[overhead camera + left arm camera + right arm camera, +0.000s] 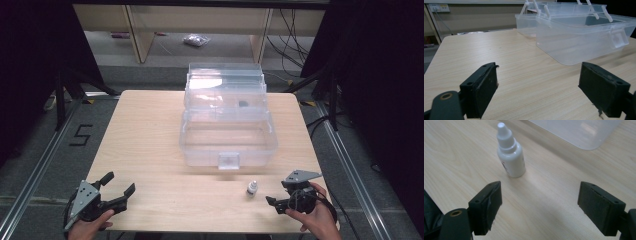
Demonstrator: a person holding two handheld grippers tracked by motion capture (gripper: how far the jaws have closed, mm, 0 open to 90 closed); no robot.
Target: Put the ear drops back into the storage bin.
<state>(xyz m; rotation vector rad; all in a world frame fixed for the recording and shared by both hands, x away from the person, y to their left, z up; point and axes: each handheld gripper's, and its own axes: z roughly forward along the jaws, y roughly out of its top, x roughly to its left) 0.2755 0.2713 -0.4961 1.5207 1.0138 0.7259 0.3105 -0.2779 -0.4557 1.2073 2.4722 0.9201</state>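
A small white dropper bottle (252, 188) stands upright on the wooden table (150, 130), near the front edge and just in front of a clear plastic box (227, 145). The box's lid and tiered trays are folded open toward the back. My right gripper (276, 192) sits open to the right of the bottle. In the right gripper view the bottle (510, 155) stands ahead of the jaws and left of centre, with nothing between the open right gripper (540, 202). My left gripper (117, 187) rests open at the front left corner. In its own view the left gripper (539, 85) faces the box (579, 37) across bare table.
A small dark item (243, 104) lies in an upper tray of the box. Beyond the table are pale shelving legs, a plastic bag (196, 40) on the floor and cables at the right. A taped "5" (80, 135) marks the floor on the left.
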